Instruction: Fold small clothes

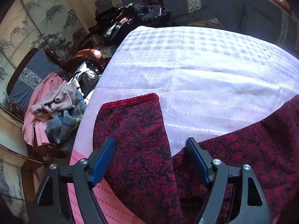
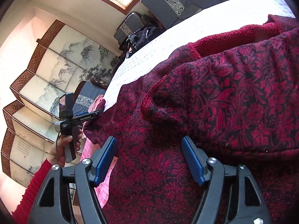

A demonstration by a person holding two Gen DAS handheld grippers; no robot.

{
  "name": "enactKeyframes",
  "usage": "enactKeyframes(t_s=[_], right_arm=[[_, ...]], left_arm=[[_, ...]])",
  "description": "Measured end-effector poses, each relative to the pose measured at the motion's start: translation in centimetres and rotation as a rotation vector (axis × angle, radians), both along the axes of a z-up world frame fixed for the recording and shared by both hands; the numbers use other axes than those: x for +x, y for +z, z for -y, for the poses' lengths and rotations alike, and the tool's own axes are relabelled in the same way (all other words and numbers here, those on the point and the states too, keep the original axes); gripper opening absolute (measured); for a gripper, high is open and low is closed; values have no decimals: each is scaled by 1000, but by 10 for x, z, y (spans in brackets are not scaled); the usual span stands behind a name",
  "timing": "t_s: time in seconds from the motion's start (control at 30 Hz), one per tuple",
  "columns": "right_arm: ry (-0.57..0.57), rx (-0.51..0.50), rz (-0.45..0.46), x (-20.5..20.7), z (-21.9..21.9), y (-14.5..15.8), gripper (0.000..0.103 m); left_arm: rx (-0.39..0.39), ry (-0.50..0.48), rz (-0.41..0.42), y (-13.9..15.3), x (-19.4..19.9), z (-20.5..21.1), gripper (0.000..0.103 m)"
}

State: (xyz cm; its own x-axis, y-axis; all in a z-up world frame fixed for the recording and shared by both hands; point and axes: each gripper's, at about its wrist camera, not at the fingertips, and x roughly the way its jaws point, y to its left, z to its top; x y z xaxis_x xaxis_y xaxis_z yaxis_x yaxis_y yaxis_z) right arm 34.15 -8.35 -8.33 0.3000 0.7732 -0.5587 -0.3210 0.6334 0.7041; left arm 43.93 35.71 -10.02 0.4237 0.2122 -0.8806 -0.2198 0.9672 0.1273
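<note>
Blue-padded black tongs number two, one in each hand. Seen from its own camera, the left gripper (image 1: 150,160) stands with its jaws partly apart over a sleeve of the one dark red and black floral knitted garment (image 1: 134,130); whether its pads press the cloth I cannot tell. The right gripper (image 2: 149,158) is spread fairly wide above the body of the same garment, which lies between its pads with no visible pinch. The garment is spread on the white checked tablecloth (image 1: 205,71), its red fleecy lining showing at the collar. A hand (image 2: 65,143) in a red knitted sleeve (image 2: 35,183) holds the left tool. One heap of pink and grey clothes (image 1: 54,112) lies on a chair beside the table.
</note>
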Motion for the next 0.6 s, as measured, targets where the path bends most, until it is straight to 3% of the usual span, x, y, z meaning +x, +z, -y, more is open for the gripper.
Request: enactKeyframes(t_s=[0.03, 0.07, 0.1, 0.13, 0.23, 0.3, 0.4, 0.47, 0.6], right_arm=[[1, 1, 1, 0, 0, 0, 70], [1, 5, 0, -1, 2, -2, 70], [0, 9, 0, -1, 3, -3, 70], [0, 13, 0, -2, 4, -3, 70], [1, 14, 3, -3, 6, -4, 70], [1, 18, 1, -3, 7, -5, 70], [-9, 45, -17, -2, 15, -4, 70], [-51, 118, -31, -5, 33, 0, 70], [-158, 249, -24, -18, 85, 14, 71]], left_arm=[[-131, 10, 46, -2, -5, -12, 45], [-193, 48, 92, -2, -11, -23, 29], [-216, 83, 113, -2, -15, -29, 13], [-244, 94, 130, -1, -19, -34, 9], [-274, 117, 226, 21, -36, -30, 7], [-369, 94, 342, 50, -54, -19, 7], [-421, -26, 463, 102, -81, 30, 7], [-469, -116, 512, 132, -93, 72, 7], [-544, -314, 542, 168, -96, 166, 7]])
